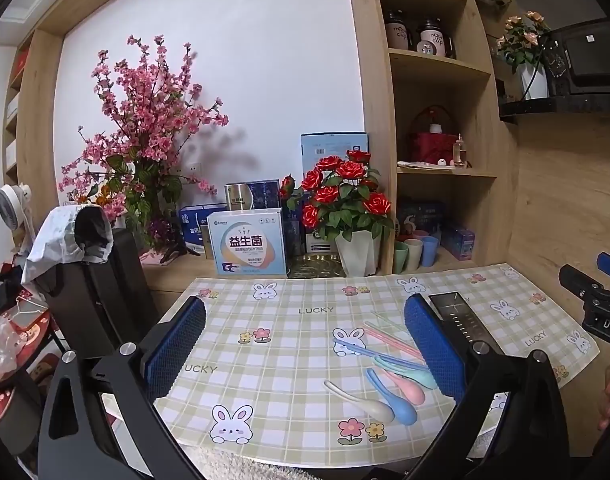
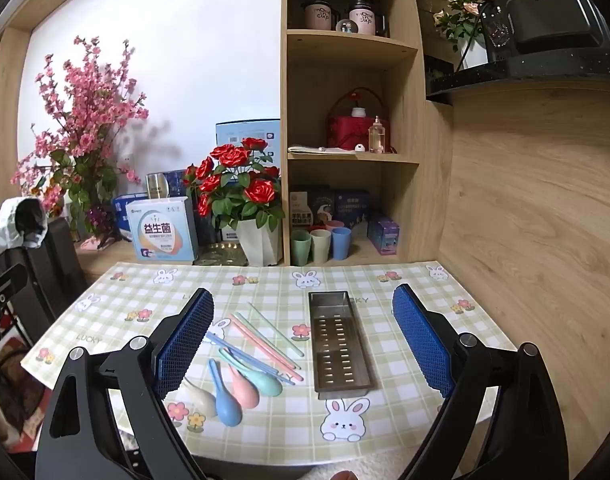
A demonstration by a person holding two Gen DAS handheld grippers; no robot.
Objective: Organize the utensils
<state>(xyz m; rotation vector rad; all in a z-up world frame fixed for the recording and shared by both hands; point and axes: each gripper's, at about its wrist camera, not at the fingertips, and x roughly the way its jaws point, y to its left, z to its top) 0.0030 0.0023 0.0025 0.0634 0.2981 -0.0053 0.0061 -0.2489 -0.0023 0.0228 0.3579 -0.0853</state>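
Several pastel spoons lie on the checked tablecloth: a cream spoon [image 2: 201,399], a blue spoon [image 2: 224,399], a pink spoon [image 2: 244,389] and a green spoon [image 2: 261,378]. Pastel chopsticks [image 2: 265,340] fan out behind them. A steel perforated tray [image 2: 339,346] sits to their right, with nothing in it. My right gripper [image 2: 305,344] hovers open above the table, spoons near its left finger. My left gripper [image 1: 305,348] is also open; the spoons [image 1: 385,392] and chopsticks [image 1: 389,340] lie by its right finger, which hides part of the tray [image 1: 459,320].
A pot of red roses [image 2: 241,200], a blue-and-white box [image 2: 163,232] and pastel cups [image 2: 321,244] stand at the table's back edge. Wooden shelves [image 2: 353,156] rise behind, a wood panel [image 2: 525,220] closes the right side. A black chair [image 1: 93,280] stands left.
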